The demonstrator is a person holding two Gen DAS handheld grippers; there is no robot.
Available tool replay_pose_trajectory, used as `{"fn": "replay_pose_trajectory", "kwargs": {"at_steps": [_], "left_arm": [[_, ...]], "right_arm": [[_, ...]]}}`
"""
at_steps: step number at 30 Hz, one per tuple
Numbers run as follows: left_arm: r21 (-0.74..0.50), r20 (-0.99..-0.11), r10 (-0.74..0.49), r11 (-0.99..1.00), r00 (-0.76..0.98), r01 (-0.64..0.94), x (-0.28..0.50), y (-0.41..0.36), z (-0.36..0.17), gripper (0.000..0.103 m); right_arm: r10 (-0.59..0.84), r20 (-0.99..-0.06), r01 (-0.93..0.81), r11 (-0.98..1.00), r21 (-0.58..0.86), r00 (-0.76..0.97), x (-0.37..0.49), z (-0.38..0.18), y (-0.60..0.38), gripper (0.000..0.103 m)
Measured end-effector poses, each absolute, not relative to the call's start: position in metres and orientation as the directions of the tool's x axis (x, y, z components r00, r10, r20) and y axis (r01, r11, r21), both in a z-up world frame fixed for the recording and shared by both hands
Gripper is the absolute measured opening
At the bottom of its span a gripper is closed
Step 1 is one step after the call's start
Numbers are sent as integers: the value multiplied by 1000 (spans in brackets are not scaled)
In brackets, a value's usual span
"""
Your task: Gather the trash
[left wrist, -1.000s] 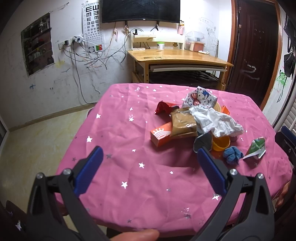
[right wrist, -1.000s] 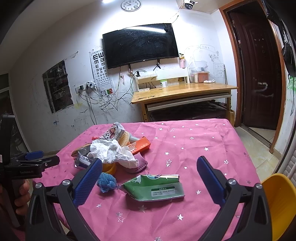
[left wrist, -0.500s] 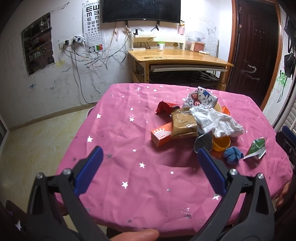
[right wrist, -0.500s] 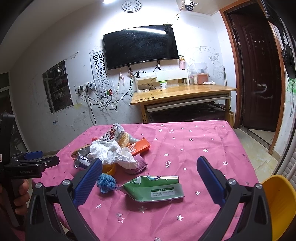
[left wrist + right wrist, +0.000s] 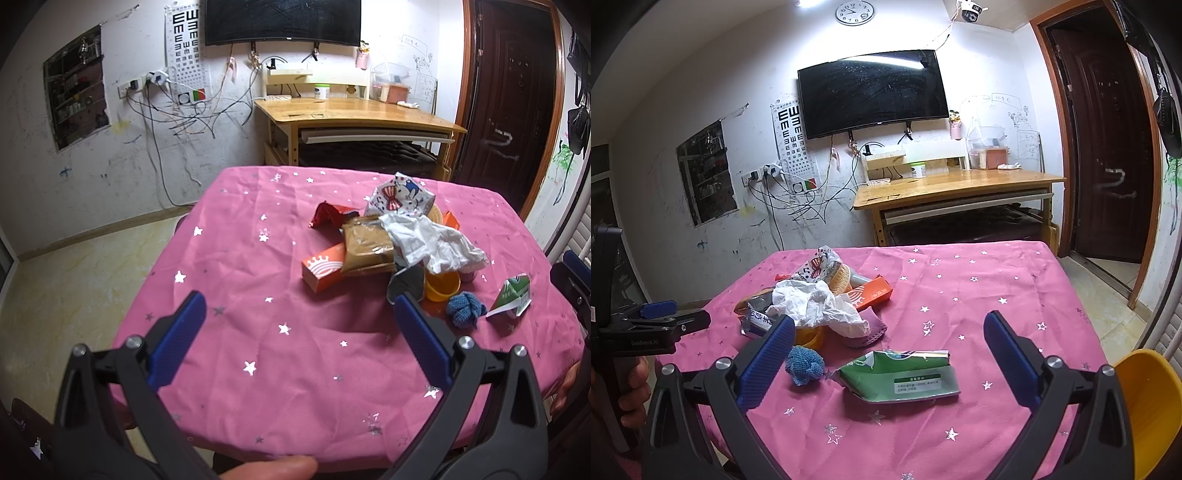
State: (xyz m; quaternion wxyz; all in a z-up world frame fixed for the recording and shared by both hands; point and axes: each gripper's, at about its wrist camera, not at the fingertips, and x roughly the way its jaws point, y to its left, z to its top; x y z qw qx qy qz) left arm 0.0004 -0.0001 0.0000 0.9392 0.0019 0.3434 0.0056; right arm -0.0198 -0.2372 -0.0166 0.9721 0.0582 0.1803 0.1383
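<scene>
Two open grippers, left gripper (image 5: 295, 306), right gripper (image 5: 888, 328), yellow bowl (image 5: 442, 285) half-hidden under trash pile (image 5: 391, 240)

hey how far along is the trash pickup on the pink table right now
Nothing looks done yet. The pile with the white bag, orange box and brown packet sits on the tablecloth, with the green wrapper and blue ball beside it. Nothing is in hand: the left gripper and right gripper are open and empty. All of it is left to collect.
</scene>
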Motion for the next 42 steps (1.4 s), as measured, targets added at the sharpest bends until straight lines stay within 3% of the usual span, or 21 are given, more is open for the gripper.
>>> {"fn": "replay_pose_trajectory", "kwargs": {"at_steps": [42], "left_arm": [[-18, -664, -15, 1000, 748, 4, 0, 15, -2, 98]], "right_arm": [[279, -357, -242, 959, 145, 892, -14, -20, -237, 96]]}}
